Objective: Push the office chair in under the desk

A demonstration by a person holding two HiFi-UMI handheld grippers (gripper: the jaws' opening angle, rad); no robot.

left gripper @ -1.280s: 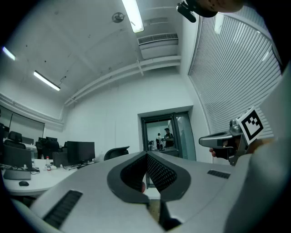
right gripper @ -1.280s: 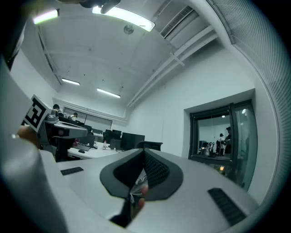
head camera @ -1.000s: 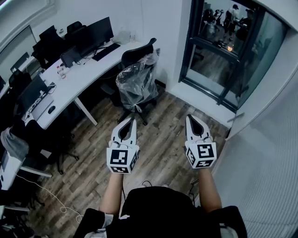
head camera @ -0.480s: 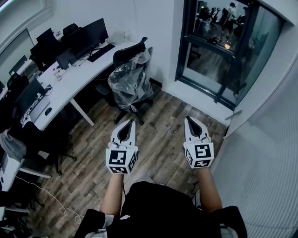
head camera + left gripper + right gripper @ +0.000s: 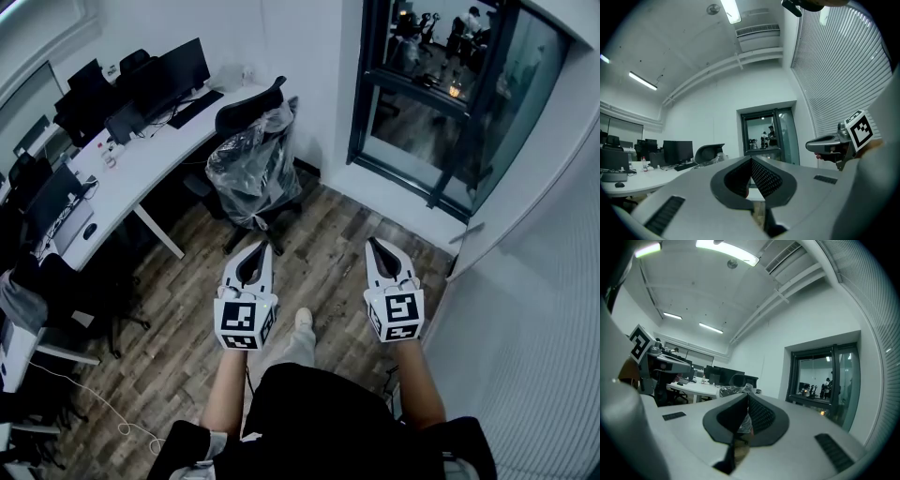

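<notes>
Head view: the office chair stands at 11 o'clock from both grippers, well apart from them, beside the end of the white tabletop and not yet under it. The left gripper and the right gripper have their jaws together, with nothing between them.

I think the step in hand is the approach. To do it well, come close behind the chair and put both closed tips against the firm backrest, one on each side. Then push level and slowly toward the opening at 10 o'clock, so that the chair does not turn.

The chair is black, with a curved headrest, and it is wrapped in clear crinkled plastic, which is probably slippery. The floor is of dull wooden planks, and the tabletop is smooth with a rounded edge.
</notes>
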